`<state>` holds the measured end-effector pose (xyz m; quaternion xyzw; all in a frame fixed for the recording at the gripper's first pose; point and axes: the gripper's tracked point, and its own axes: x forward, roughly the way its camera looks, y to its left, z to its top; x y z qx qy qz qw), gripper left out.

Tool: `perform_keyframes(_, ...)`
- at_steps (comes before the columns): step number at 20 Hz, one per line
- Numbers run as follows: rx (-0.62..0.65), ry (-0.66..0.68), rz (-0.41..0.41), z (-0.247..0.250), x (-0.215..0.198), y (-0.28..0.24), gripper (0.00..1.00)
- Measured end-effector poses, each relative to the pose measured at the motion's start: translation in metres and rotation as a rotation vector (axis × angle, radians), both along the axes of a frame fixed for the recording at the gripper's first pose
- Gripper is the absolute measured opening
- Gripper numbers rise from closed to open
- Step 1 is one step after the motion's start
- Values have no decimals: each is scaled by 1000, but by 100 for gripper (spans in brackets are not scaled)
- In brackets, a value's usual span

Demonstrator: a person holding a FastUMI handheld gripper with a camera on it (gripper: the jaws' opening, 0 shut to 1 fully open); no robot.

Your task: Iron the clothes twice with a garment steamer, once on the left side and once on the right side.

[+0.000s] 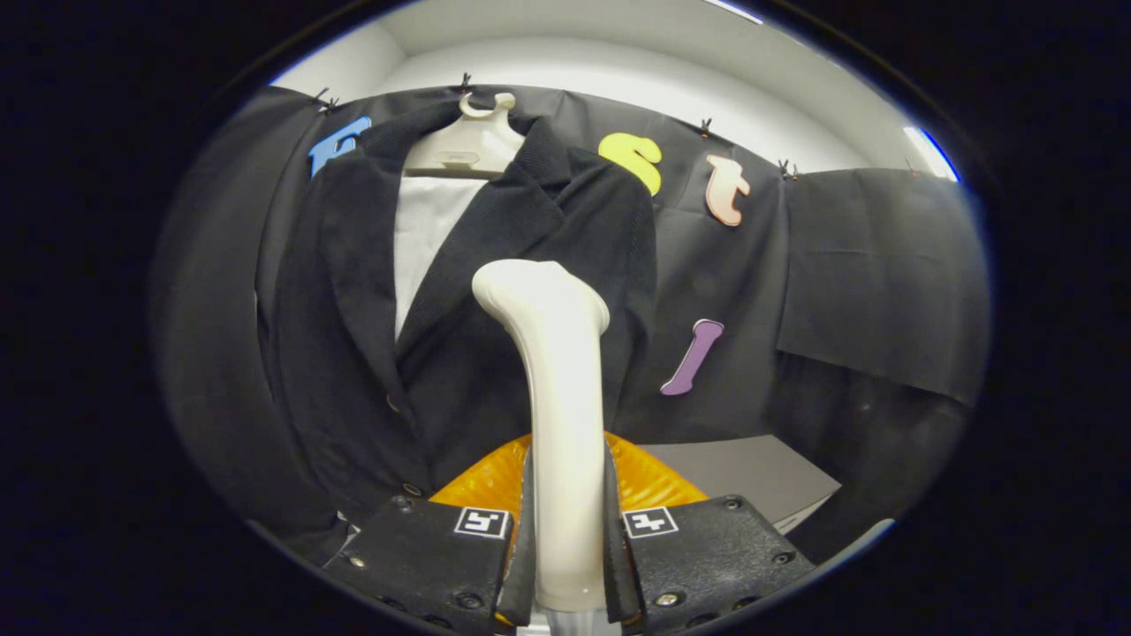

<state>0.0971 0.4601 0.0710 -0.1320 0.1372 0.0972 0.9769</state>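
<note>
Garment steamer (552, 371): I am holding its cream handle upright between the fingers; its bent head is rising just ahead of them and sitting in front of the jacket's front panel.
Gripper (565, 548): I am keeping both fingers clamped on the lower part of the steamer's handle, one on each side.
Jacket (495, 291): a dark blazer is hanging on a cream hanger (464, 141) against the booth's black cloth wall, lapels open over a white lining or shirt (424, 230); buttons are showing along its front edge.
Handling, steamer: I am judging the shell to be smooth, hard plastic, likely slippery and a bit top-heavy, so a firm hold low on the handle is serving me best.
Handling, jacket: I am expecting soft, free-hanging cloth that will swing away under pressure, so light strokes are called for.
Below: an orange ribbed thing (495, 481) is lying just behind the fingers, with a grey box (751, 473) beside it.
Writing: I am finding no readable brand on steamer or hanger; each finger is carrying a square black-and-white marker.
Stage: I cannot tell which side is being steamed.
</note>
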Motion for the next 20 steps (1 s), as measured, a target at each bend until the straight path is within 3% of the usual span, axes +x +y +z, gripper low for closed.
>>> perform_keyframes(20,-72,121,-11,-99,-29,-22,34)
